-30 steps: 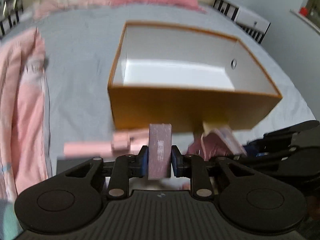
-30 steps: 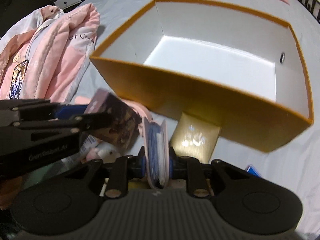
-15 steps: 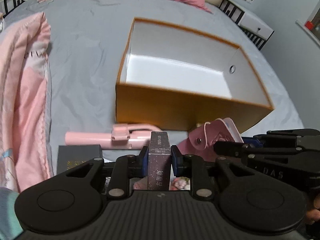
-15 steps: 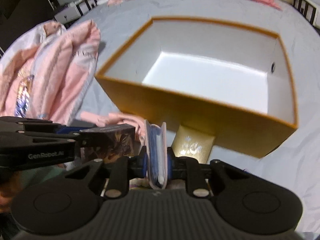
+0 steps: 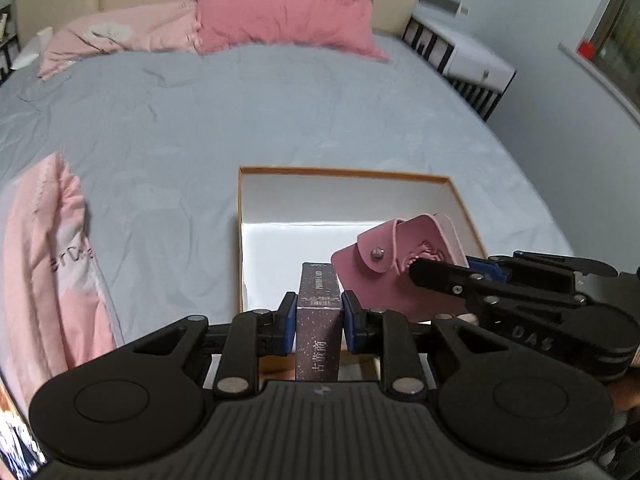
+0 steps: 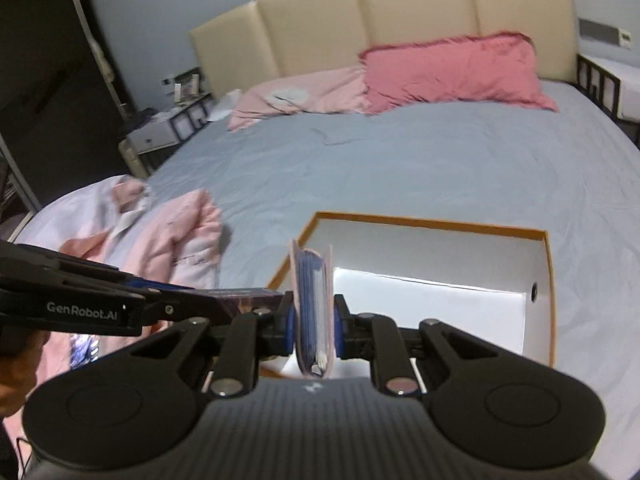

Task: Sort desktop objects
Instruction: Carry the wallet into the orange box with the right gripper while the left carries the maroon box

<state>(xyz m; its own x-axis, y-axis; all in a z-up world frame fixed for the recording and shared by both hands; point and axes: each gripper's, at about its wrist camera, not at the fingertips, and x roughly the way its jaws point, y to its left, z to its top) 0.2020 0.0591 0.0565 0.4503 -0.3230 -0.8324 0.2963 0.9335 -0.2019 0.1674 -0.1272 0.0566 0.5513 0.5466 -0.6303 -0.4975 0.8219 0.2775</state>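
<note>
My left gripper (image 5: pixel 319 322) is shut on a dark purple card box (image 5: pixel 319 312), held upright over the near edge of an orange box with a white inside (image 5: pixel 280 208). My right gripper (image 6: pixel 314 326) is shut on a pink card wallet (image 6: pixel 312 300) with blue sleeves, held above the same orange box (image 6: pixel 440 280). In the left wrist view the pink wallet (image 5: pixel 392 260) and the right gripper (image 5: pixel 424 270) hang over the box's right half. In the right wrist view the left gripper (image 6: pixel 256 298) and the card box (image 6: pixel 244 294) enter from the left.
The orange box lies on a bed with a grey-blue sheet (image 5: pixel 180 128). A pink jacket (image 5: pixel 44 248) lies to the left. Pink pillows (image 5: pixel 280 20) and a cream headboard (image 6: pixel 380 12) are at the far end. Nightstands stand at both sides.
Both grippers have risen with their objects and moved from in front of the orange box to above its near edge. The items on the sheet in front of the box have dropped out of sight.
</note>
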